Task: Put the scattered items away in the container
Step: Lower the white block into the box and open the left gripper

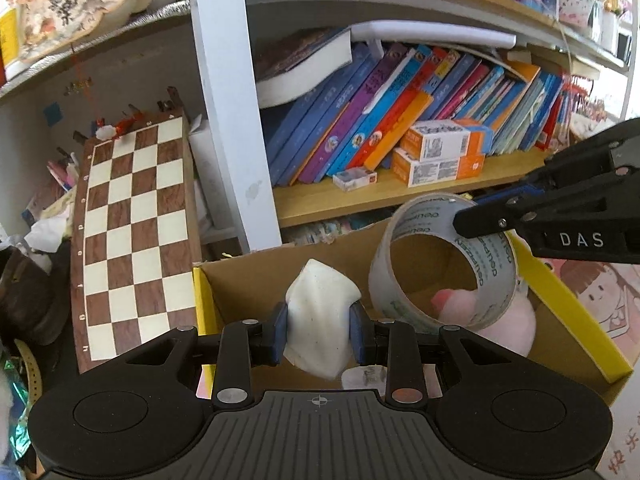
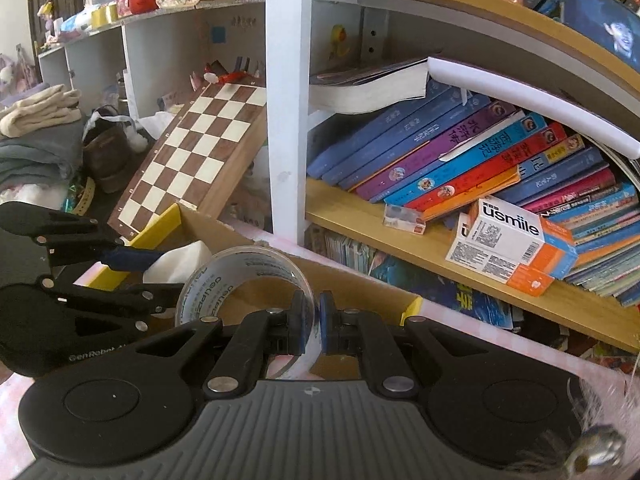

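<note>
The left gripper, black with blue rubbery pads, is clamped on a soft, crumpled white cloth-like wad that bulges up and down between the two pads; its material is hard to judge through the fisheye, and it could be tissue or foam. The wad hangs over the near left part of an open brown corrugated cardboard box with glossy yellow edges, which sits in front of a light wooden bookshelf. The right gripper pinches the thin wall of a wide clear plastic packing-tape roll with printed lettering on its inner core, one finger inside the ring and one outside, the pads nearly meeting. In the left wrist view the roll is held tilted above the right half of the box, its round opening facing the camera. Through the hoop and below it a fluffy pink plush toy lies on the box floor, against the right wall. A flat brown-and-cream wooden chessboard leans just left of the box. On the shelf behind, slanting glossy paperback books rest beside stacked white-and-orange cardboard cartons.
</note>
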